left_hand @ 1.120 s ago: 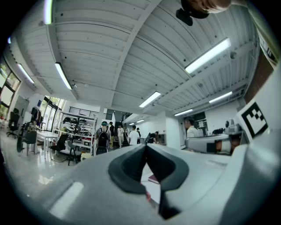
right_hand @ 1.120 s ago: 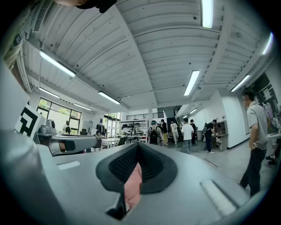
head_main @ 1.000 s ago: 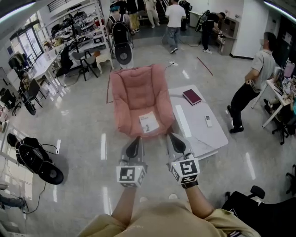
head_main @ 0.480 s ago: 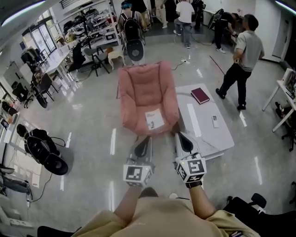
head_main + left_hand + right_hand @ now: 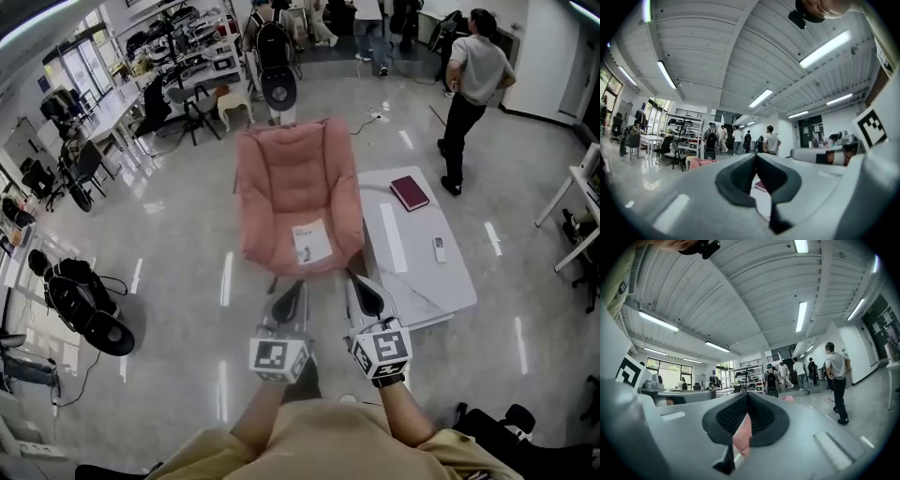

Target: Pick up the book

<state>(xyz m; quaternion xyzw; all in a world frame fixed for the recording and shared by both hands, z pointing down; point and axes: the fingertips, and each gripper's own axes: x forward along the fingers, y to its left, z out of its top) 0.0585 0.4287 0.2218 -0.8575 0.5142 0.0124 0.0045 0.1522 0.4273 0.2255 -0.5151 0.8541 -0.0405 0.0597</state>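
A dark red book [image 5: 410, 192] lies flat on the far end of a white low table [image 5: 441, 281], to the right of a pink armchair [image 5: 295, 187]. A white booklet [image 5: 311, 241] rests on the armchair's seat. My left gripper [image 5: 293, 288] and right gripper [image 5: 360, 282] are held side by side, pointing level at the armchair's front edge, well short of the book. Both are shut with nothing in them. In the left gripper view the shut jaws fill the lower frame and a sliver of the book [image 5: 761, 186] shows below the tips. The right gripper view shows pink cushion [image 5: 743, 434] behind its shut jaws.
A white remote [image 5: 439, 248] lies on the table nearer to me than the book. A person [image 5: 466, 80] walks on the floor beyond the table. A black bag [image 5: 80, 300] sits on the floor at left, and desks with chairs [image 5: 178, 103] line the back left.
Both grippers and the camera have come forward toward the armchair and table and sunk a little. The person at the right has walked off toward the back of the room.
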